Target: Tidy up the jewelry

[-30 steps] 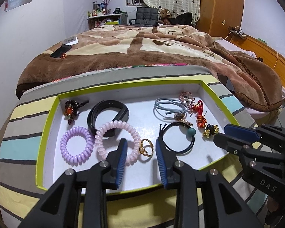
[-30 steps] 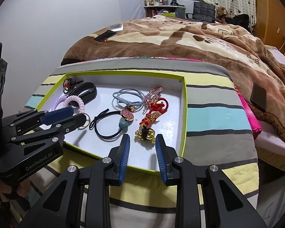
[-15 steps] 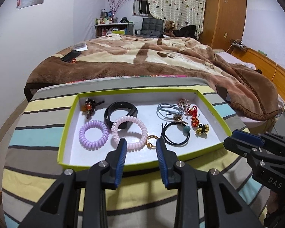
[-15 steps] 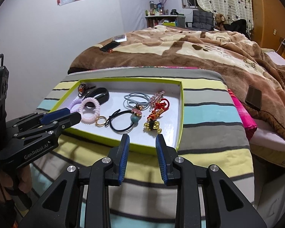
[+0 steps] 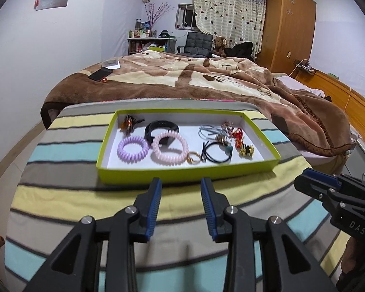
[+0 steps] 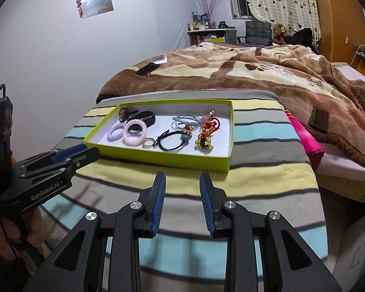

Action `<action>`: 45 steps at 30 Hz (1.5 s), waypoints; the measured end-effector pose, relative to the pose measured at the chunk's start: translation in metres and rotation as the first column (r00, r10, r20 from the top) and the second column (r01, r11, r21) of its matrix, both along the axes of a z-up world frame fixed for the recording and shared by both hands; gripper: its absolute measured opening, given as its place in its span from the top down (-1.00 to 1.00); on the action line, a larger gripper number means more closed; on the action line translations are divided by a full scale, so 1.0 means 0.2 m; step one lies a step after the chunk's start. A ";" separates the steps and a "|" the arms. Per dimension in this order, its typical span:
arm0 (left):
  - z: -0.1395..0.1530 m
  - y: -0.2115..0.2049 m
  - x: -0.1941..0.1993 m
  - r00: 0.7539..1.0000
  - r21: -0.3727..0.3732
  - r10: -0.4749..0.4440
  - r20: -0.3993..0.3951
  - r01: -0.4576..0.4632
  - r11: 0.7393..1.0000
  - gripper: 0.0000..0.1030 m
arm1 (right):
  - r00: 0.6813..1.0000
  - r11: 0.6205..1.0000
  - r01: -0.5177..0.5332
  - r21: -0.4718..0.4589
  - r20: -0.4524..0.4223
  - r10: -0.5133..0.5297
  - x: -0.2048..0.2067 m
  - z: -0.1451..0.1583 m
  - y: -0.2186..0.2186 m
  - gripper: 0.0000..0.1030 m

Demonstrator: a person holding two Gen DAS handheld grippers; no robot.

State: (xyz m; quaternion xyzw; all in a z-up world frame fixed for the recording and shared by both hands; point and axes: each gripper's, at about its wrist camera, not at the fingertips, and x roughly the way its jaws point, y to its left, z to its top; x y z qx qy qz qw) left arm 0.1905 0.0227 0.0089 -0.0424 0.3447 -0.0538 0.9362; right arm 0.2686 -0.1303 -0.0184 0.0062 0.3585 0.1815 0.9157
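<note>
A lime-green tray [image 5: 182, 171] [image 6: 172, 157] with a white floor sits on a striped cloth. It holds a purple coil band [image 5: 132, 149], a pink coil band [image 5: 169, 148], a black band [image 5: 161, 129], a gold ring [image 5: 193, 157], a black hair tie [image 5: 216, 154] and several small charms. My left gripper [image 5: 180, 182] is open and empty, well short of the tray's near wall. My right gripper [image 6: 182, 177] is open and empty, also short of the tray. Each gripper shows in the other's view, the right one at the right edge [image 5: 314, 180], the left one at the left [image 6: 77, 153].
The striped cloth [image 5: 85, 202] covers the table. A bed with a brown blanket [image 5: 194, 77] lies behind it, with a phone [image 5: 101, 74] on it. A dark phone [image 6: 318, 119] lies on the blanket at the right. A pink cloth [image 6: 306, 138] hangs at the table's right.
Both grippers have pulled back from over the tray toward the near edge of the table. Both stay open and empty. The jewelry has not moved.
</note>
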 end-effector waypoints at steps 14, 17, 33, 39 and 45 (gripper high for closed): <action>-0.01 -0.02 -0.31 0.998 0.056 0.035 0.056 -0.038 0.998 0.28 | 0.997 0.999 0.017 -0.043 0.069 -0.014 -0.29 -0.03 0.01 0.42; 0.00 -0.02 -0.37 0.997 0.073 0.039 0.071 -0.045 0.996 0.28 | 0.995 0.999 0.016 -0.050 0.095 -0.011 -0.36 -0.03 0.02 0.42; -0.01 -0.01 -0.53 0.993 0.073 0.076 0.090 -0.082 0.994 0.26 | 0.988 0.997 0.005 -0.074 0.151 0.006 -0.53 -0.04 0.05 0.06; -0.03 0.01 -0.53 0.991 0.068 0.100 0.086 -0.106 0.992 0.26 | 0.989 0.997 0.010 -0.073 0.145 0.000 -0.53 -0.04 0.04 0.06; -0.04 0.01 -0.53 0.990 0.070 0.110 0.082 -0.116 0.991 0.26 | 0.989 0.997 0.016 -0.071 0.146 -0.005 -0.52 -0.04 0.03 0.06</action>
